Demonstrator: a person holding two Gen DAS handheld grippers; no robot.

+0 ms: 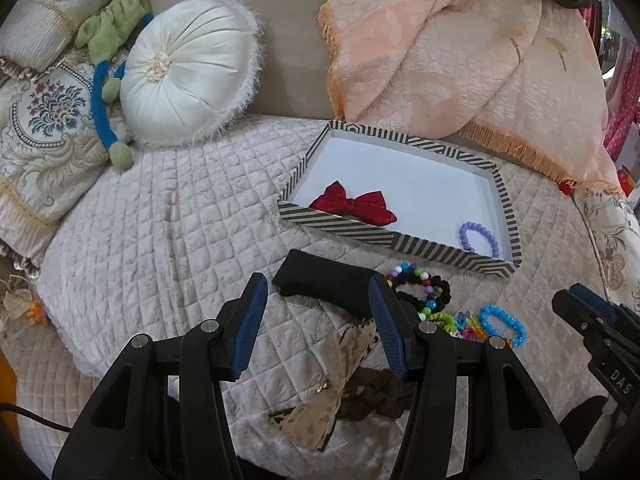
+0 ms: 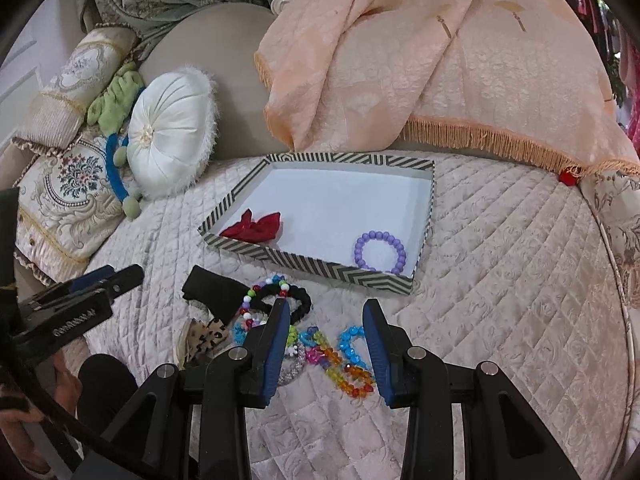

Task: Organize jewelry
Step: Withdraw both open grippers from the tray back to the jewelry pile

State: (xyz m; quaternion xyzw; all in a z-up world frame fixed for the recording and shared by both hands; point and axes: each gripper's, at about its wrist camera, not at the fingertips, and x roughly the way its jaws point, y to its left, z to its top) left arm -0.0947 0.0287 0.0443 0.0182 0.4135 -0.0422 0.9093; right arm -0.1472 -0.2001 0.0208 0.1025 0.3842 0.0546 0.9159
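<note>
Jewelry sits split: a purple bracelet (image 2: 379, 251) and red bow (image 2: 253, 225) already lie in the striped tray (image 2: 308, 268), presumably sorted, while bright beaded bracelets (image 2: 340, 356) wait heaped on the quilt (image 2: 500, 280) just before it. Left gripper (image 1: 318, 320) hangs wide apart and empty; right gripper (image 2: 326, 340) hovers over the beads, jaws parted, gripping nothing.

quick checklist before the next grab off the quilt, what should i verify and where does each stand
1. Left gripper empty, jaws apart: ok.
2. Right gripper empty, jaws apart: ok.
3. Striped tray has free floor beside the red bow and purple bracelet: ok.
4. Blue bead bracelet lies between the right fingers' line, apart from the tray: ok.
5. Bracelet free of the multicolour bead string: not ok, they touch.
6. Black scrunchie untangled from its neighbours: cannot tell.
</note>
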